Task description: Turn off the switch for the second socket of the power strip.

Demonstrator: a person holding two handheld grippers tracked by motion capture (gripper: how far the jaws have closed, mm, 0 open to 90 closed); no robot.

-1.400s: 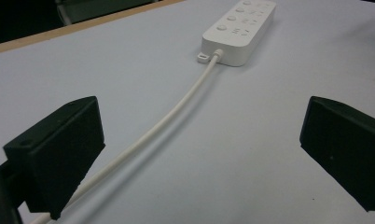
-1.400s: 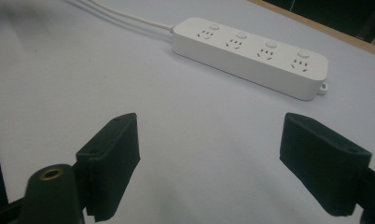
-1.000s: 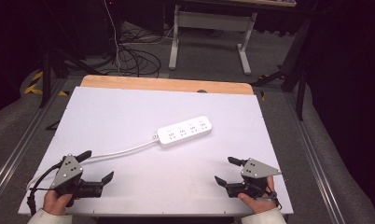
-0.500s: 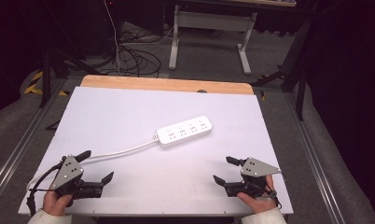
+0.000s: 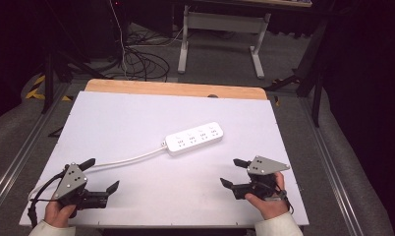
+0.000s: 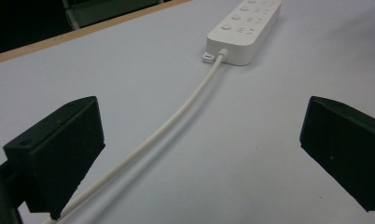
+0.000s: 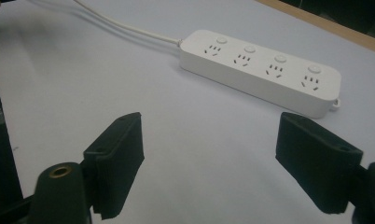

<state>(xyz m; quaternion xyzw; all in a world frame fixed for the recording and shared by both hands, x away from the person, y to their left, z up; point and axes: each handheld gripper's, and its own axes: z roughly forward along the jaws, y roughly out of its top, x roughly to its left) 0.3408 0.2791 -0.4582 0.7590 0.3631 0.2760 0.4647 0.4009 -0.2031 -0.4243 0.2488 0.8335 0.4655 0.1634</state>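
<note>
While both claws are standing apart and empty, the right claw [image 5: 231, 172] is narrowing slightly; approach the power strip [image 5: 193, 138] level, straddling its body on the white surface [image 5: 117, 118], left claw [image 5: 101, 173] waiting beside the cord [image 5: 131, 158].

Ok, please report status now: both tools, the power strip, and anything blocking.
Left tool open, holds nothing. Right tool open, jaws just closing slightly, nothing between. Power strip flat mid-table, untouched. Its cord runs beside the left tool.
</note>
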